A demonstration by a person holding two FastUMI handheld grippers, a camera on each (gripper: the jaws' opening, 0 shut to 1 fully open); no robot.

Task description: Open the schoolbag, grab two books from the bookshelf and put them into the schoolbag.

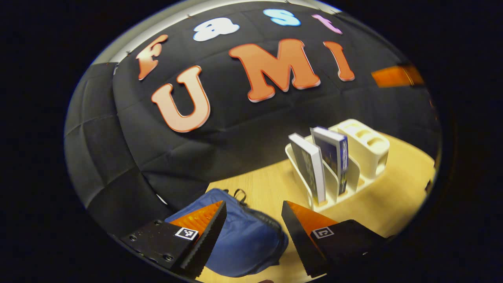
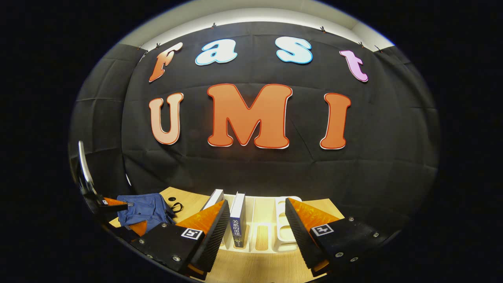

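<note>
In the left gripper view, the left gripper [image 1: 253, 236] hangs with its jaws wide apart and nothing between them, above the blue schoolbag [image 1: 247, 239] lying on the wooden table [image 1: 393, 204]. Just right of the schoolbag stands the cream bookshelf [image 1: 353, 169], holding two upright books [image 1: 326, 165].

In the right gripper view, the right gripper [image 2: 257, 232] is spread wide and empty, facing the bookshelf [image 2: 275, 232]. The books [image 2: 237, 220] stand in its left slots. The schoolbag [image 2: 145, 212] lies left of the bookshelf, the left gripper [image 2: 118, 214] over it.

Right claw [image 2: 257, 226] (fingers apart) before two books [image 2: 237, 220]
</note>
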